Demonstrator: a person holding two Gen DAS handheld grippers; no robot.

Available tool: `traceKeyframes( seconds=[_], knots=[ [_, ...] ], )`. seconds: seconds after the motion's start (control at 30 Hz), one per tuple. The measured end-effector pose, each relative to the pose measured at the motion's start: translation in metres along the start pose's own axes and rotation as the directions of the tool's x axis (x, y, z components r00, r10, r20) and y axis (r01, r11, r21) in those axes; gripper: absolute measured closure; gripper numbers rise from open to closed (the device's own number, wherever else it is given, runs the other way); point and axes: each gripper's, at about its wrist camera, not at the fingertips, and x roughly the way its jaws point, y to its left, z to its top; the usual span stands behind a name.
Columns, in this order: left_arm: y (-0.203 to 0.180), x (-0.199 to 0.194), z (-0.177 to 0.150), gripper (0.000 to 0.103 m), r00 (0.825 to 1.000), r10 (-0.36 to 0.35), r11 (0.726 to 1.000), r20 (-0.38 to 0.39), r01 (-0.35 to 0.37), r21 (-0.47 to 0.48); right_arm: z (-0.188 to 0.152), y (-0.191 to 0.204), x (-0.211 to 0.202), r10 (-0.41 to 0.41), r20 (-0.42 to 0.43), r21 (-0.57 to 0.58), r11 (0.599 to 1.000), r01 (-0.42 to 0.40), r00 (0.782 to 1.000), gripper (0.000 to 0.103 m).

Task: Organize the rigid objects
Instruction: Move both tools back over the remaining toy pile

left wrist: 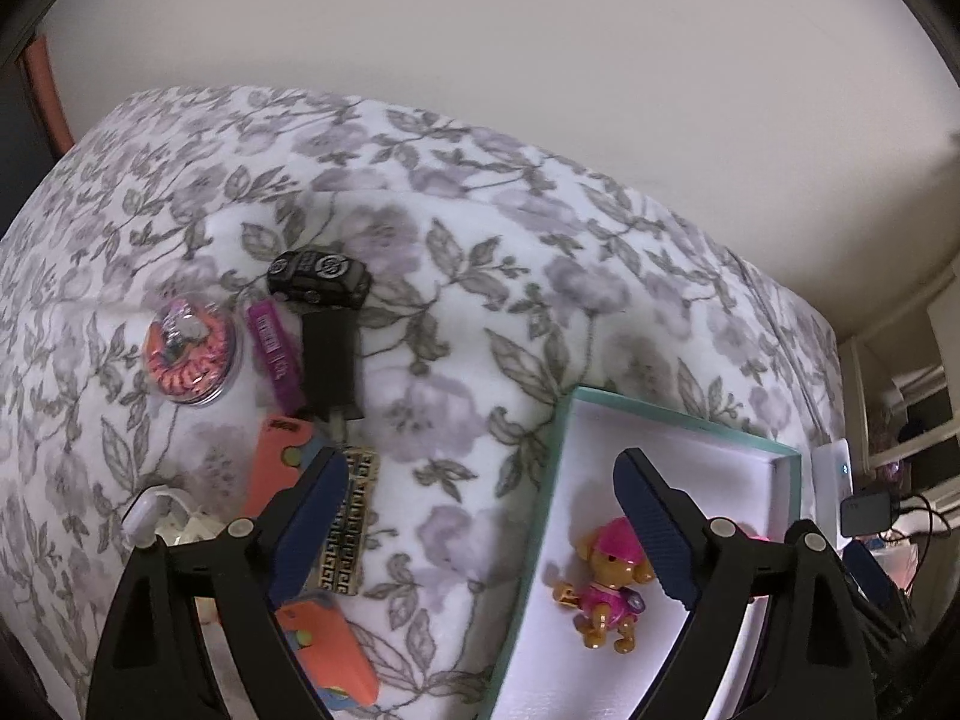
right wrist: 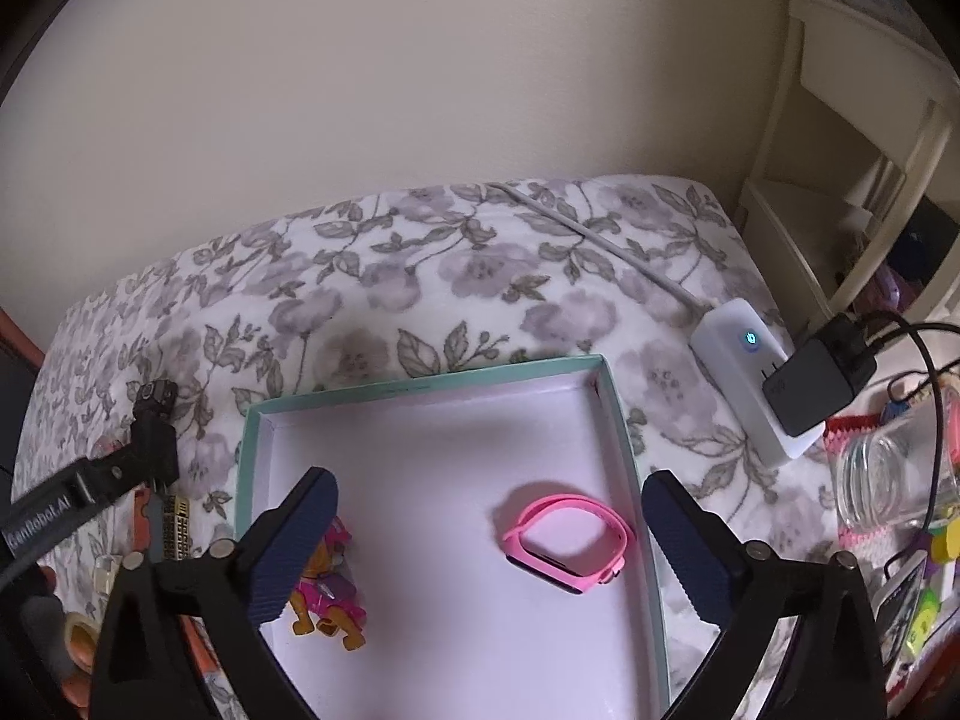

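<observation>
**Two toys boxed, a heap left to sort**

Bed (left wrist: 480, 252) first: a floral spread fills both views, and everything sits on it. Next in size is the teal box (right wrist: 420, 387), a shallow white-lined tray lying at about 4 o'clock from the loose heap in the left view.

Inside the box are two things, well apart. A pup figure (left wrist: 606, 588) in pink lies near the box's 8 o'clock corner in the right view; a pink band (right wrist: 567, 540) lies toward 4 o'clock. I would judge these the sorted part of the job.

Left gripper (left wrist: 480, 534) hangs over the gap between heap and box, jaws wide apart, nothing between them. Right gripper (right wrist: 489, 546) hangs over the box, jaws spread fully; the band lies below and between them but untouched.

Still out on the spread, from 9 to 11 o'clock of the left gripper: an orange toy (left wrist: 282, 462), a black plug (left wrist: 329, 366), a round pink case (left wrist: 187, 351), a gold-patterned bar (left wrist: 351, 528), a purple stick (left wrist: 276, 357) and a small black car (left wrist: 318, 278). Some touch or overlap; the orange toy is partly hidden by a finger.

By my count, two in, at least six to go. A white power strip (right wrist: 744, 384) at 2 o'clock seems no part of it.
</observation>
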Motion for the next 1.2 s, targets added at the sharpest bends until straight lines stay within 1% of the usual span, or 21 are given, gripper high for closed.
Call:
traceKeyframes(
  seconds=[0.1,0.2,0.3,0.37,0.47,0.57,0.67,0.8,0.87,1.03,1.13,1.2],
  knots=[
    [0.006,-0.002,0.002,0.013,1.0,0.009,1.0,0.004,-0.009,-0.006,0.0,0.003,0.001,0.006,0.013,0.0,1.0,-0.006,1.0,0.0],
    [0.013,-0.006,0.004,0.013,1.0,0.017,1.0,0.016,-0.017,-0.014,-0.001,0.01,0.003,0.034,0.021,-0.003,0.999,-0.034,0.999,0.0],
    [0.019,-0.009,0.008,0.013,1.0,0.021,1.0,0.02,-0.02,-0.023,-0.001,0.021,0.006,0.072,0.034,-0.01,0.997,-0.071,0.997,0.0],
    [0.026,-0.012,0.009,0.013,0.999,0.029,0.999,0.025,-0.028,-0.038,-0.001,0.027,0.006,0.111,0.047,0.002,0.994,-0.111,0.993,0.0],
    [0.037,-0.016,0.012,0.013,0.999,0.041,0.997,0.034,-0.038,-0.068,-0.001,0.037,0.001,0.165,0.09,-0.009,0.986,-0.165,0.982,0.0],
    [0.049,-0.021,0.015,0.013,0.998,0.041,0.994,0.04,-0.037,-0.1,-0.003,0.05,-0.003,0.173,0.109,-0.033,0.985,-0.17,0.979,0.0],
    [0.059,-0.026,0.017,0.013,0.998,0.048,0.992,0.043,-0.043,-0.12,-0.004,0.058,-0.002,0.17,0.103,-0.036,0.985,-0.167,0.98,0.0],
    [0.073,-0.036,0.018,0.013,0.994,0.084,0.987,0.063,-0.074,-0.142,-0.007,0.067,-0.006,0.193,0.111,-0.028,0.981,-0.192,0.975,0.0],
    [0.082,-0.044,0.019,0.013,0.992,0.099,0.984,0.079,-0.086,-0.156,-0.008,0.076,-0.011,0.217,0.12,-0.053,0.976,-0.212,0.969,0.0],
    [0.102,-0.059,0.02,0.013,0.984,0.142,0.976,0.106,-0.121,-0.18,-0.013,0.107,-0.026,0.236,0.132,-0.139,0.966,-0.217,0.963,0.0],
    [0.114,-0.065,0.018,0.012,0.98,0.166,0.97,0.106,-0.143,-0.197,-0.017,0.128,-0.028,0.279,0.095,-0.181,0.949,-0.259,0.956,0.0],
    [0.122,-0.07,0.015,0.012,0.978,0.177,0.966,0.108,-0.151,-0.212,-0.021,0.14,-0.029,0.28,0.077,-0.204,0.944,-0.259,0.957,0.0]
  ],
)
